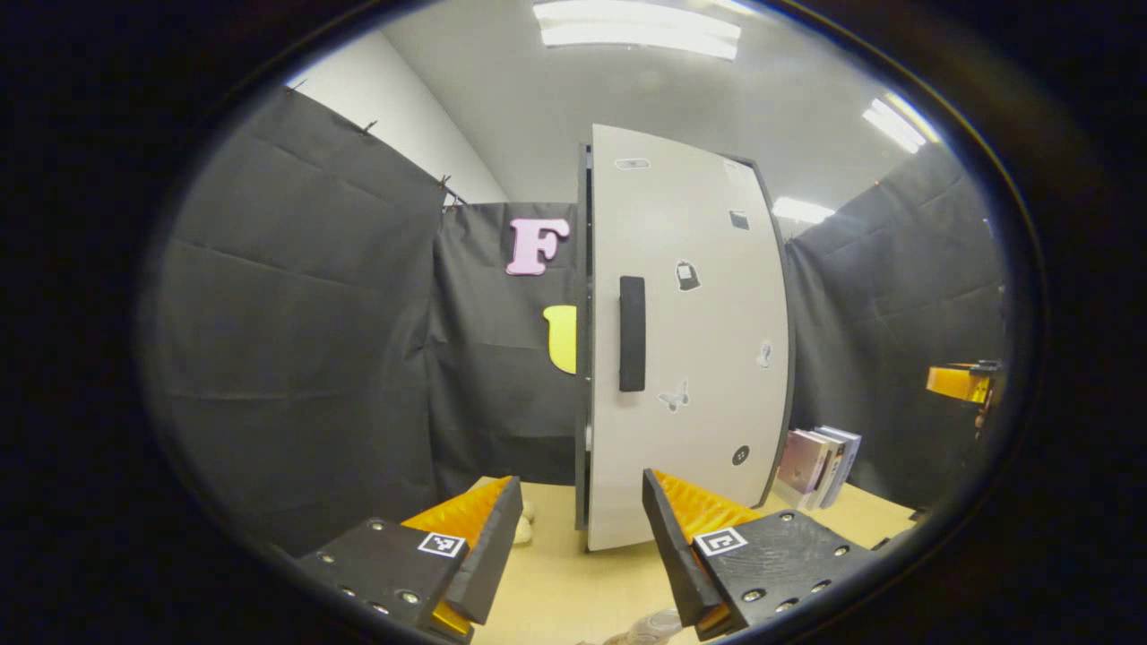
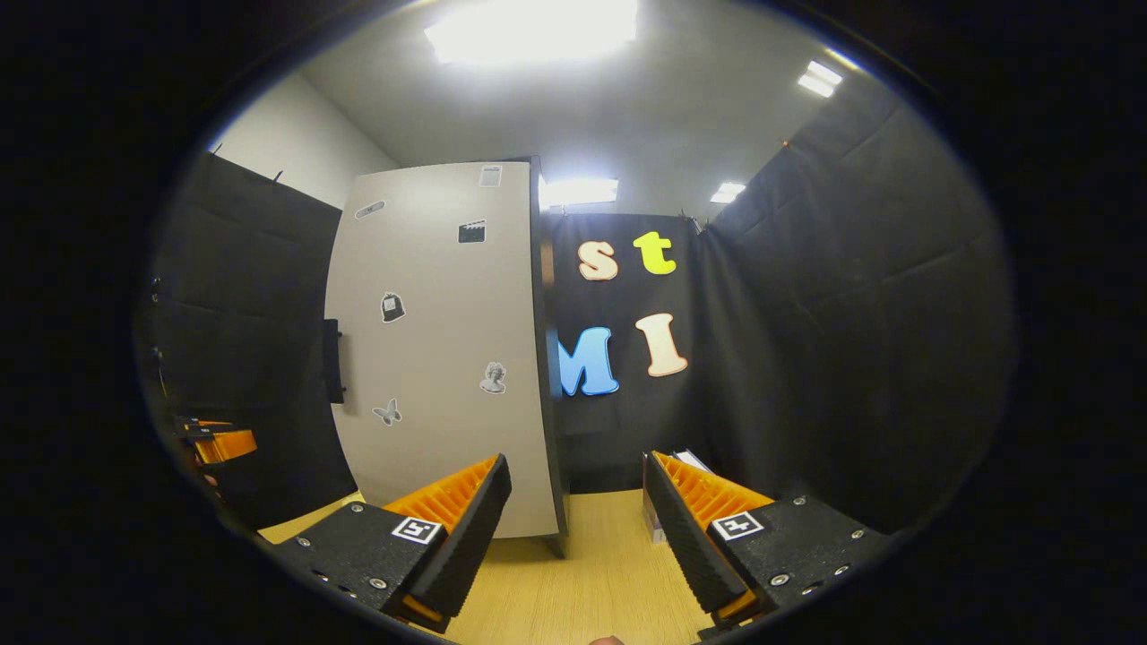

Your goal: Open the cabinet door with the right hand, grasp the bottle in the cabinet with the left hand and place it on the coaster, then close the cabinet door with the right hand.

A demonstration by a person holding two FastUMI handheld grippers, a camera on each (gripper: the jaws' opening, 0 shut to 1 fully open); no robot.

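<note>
A: Left gripper view first. What sits nearest?

B: The left hand-held gripper (image 1: pixel 581 528), its two fingers spread wide apart with nothing between them, above the wooden surface (image 1: pixel 556 582). At the very near edge, something clear and rounded (image 1: pixel 652 624) pokes into view between the fingers; I cannot tell what it is.

A: And beyond the fingers?

B: The cabinet (image 1: pixel 685 331) stands upright on the surface toward the back. Its pale door is shut, with a dark vertical handle (image 1: pixel 632 333) near the door's left edge and small stickers scattered over the front. The bottle is hidden; with the door shut I cannot see inside.

A: Anything beside it?

B: A few books (image 1: pixel 820 464) stand just right of the cabinet's base, against the booth's wall. Some small pale lumps (image 1: pixel 524 524) lie on the surface left of the cabinet, too blurred to name. Far right, the other gripper (image 1: pixel 963 381) shows at the edge.

A: Right gripper view?

B: The right hand-held gripper (image 2: pixel 578 528) is also wide open and holds nothing, above the same surface (image 2: pixel 591 573). Behind its left finger stands the cabinet (image 2: pixel 439 349), door closed, the handle (image 2: pixel 332 360) at the far left edge of the door. The left gripper (image 2: pixel 215 441) shows farther left.
</note>
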